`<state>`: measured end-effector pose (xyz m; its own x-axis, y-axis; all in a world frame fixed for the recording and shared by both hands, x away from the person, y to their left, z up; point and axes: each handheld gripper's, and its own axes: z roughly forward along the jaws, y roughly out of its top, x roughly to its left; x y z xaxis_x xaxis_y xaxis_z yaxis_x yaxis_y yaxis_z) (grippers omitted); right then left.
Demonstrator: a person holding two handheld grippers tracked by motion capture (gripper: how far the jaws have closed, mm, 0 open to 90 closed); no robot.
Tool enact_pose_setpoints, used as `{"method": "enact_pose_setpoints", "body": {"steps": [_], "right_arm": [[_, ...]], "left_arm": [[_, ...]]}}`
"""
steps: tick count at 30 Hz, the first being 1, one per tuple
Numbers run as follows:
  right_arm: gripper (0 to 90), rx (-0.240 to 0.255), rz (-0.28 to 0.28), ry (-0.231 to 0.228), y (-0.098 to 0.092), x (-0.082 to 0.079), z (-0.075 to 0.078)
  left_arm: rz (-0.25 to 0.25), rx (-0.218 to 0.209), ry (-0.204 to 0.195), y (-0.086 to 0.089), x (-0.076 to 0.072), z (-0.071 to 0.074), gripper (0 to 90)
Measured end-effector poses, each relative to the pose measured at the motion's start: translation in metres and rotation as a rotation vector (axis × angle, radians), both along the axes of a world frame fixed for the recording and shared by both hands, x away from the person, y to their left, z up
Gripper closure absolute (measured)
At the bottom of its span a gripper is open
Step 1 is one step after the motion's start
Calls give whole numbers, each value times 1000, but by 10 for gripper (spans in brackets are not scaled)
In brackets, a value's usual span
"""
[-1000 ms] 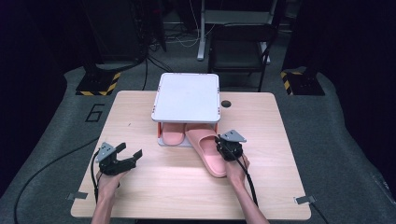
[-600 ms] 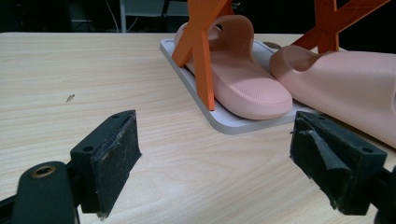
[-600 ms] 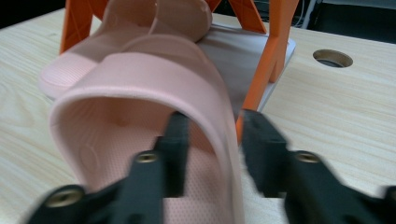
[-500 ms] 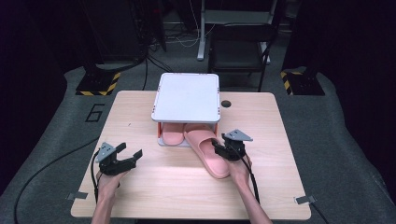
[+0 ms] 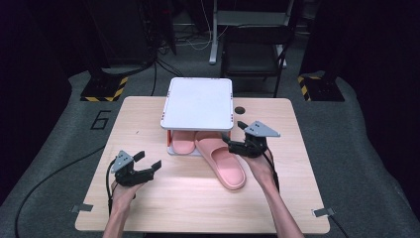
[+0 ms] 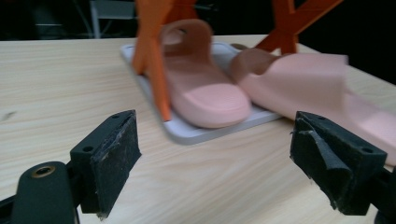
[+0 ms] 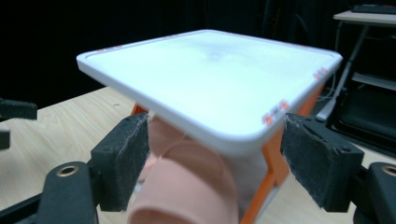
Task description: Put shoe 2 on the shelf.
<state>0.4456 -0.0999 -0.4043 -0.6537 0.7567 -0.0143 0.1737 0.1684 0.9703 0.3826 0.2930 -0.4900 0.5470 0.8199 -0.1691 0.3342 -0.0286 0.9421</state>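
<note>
Two pink slippers on my desk (image 5: 148, 124): one (image 5: 183, 141) sits on the white rack's (image 5: 199, 102) bottom tray, the other (image 5: 223, 161) half out beside it. My left claw (image 5: 147, 163) gapes wide, empty; my right claw (image 5: 234, 136), wide open, grips nothing

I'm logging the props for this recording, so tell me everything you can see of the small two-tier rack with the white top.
The small two-tier rack with the flat white top panel stands upright near the table's far edge, centred. Its top is a rounded-corner square that looks like matte plastic. Orange X-shaped struts join it to a matching white base plate resting on the light wooden table. One pink rubber-like slipper lies on the base; a second pink slipper pokes out onto the table. The right tongs hover near its front right corner.
</note>
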Motion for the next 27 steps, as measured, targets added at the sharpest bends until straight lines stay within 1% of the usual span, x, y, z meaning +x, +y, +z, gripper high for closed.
{"method": "enact_pose_setpoints", "body": {"steps": [1, 2, 3, 4, 5, 6, 7, 8, 9, 11, 12, 13, 14, 15, 16, 17, 19, 20, 21, 22, 23, 24, 25, 26, 27], "right_arm": [[236, 4, 13, 18, 2, 6, 3], [237, 6, 26, 15, 4, 11, 4], [241, -5, 33, 20, 7, 19, 7], [244, -15, 35, 14, 9, 22, 8], [250, -29, 45, 17, 13, 28, 11], [259, -39, 55, 15, 15, 32, 12], [268, -59, 56, 31, 19, 37, 14], [271, -67, 54, 34, 22, 39, 15], [271, -84, 67, 31, 25, 43, 15], [271, -110, 76, 44, 31, 50, 16], [271, -102, 74, 52, 34, 53, 14], [271, -93, 69, 74, 35, 55, 14], [271, -79, 68, 85, 36, 57, 13], [265, -76, 64, 94, 36, 59, 12], [265, -70, 61, 90, 35, 61, 11], [264, -65, 57, 97, 35, 61, 11], [264, -69, 61, 92, 33, 62, 11], [264, -64, 59, 103, 32, 61, 11], [264, -65, 59, 104, 31, 61, 11], [263, -64, 59, 98, 29, 62, 11], [264, -67, 59, 97, 27, 62, 11], [263, -59, 56, 100, 26, 61, 10], [263, -52, 48, 101, 24, 60, 10], [263, -53, 49, 101, 23, 60, 10], [263, -55, 47, 97, 22, 60, 10]], "left_arm": [[-12, -5, 4, -5, 0, 0, 154], [-35, -10, 12, -15, 1, 1, 154], [-56, -2, 19, -21, 2, 1, 154], [-78, 6, 25, -33, 3, 1, 153], [-85, 2, 25, -42, 5, 0, 153], [-115, 11, 37, -54, 8, 0, 153], [-129, 12, 41, -62, 10, 0, 153], [-146, 8, 62, -74, 13, 0, 153], [-155, 6, 75, -85, 16, -1, 153], [-180, 34, 84, -108, 24, -2, 155], [-188, 33, 93, -117, 27, -4, 157], [-191, 30, 99, -124, 29, -5, 166], [-195, 34, 102, -133, 32, -6, 175], [-201, 68, 114, -142, 36, -8, 185], [-200, 92, 100, -147, 38, -9, 193], [-197, 105, 103, -154, 41, -11, 201], [-179, 133, 107, -161, 44, -13, 230], [-176, 155, 101, -162, 45, -14, 247], [-155, 176, 82, -162, 46, -15, 278], [-149, 185, 86, -162, 47, -16, 309], [-146, 182, 85, -160, 49, -17, 320], [-150, 172, 85, -158, 50, -17, 331], [-145, 178, 79, -157, 50, -17, 357], [-137, 191, 60, -156, 51, -16, 375], [-126, 199, 45, -154, 52, -15, 414]]}}
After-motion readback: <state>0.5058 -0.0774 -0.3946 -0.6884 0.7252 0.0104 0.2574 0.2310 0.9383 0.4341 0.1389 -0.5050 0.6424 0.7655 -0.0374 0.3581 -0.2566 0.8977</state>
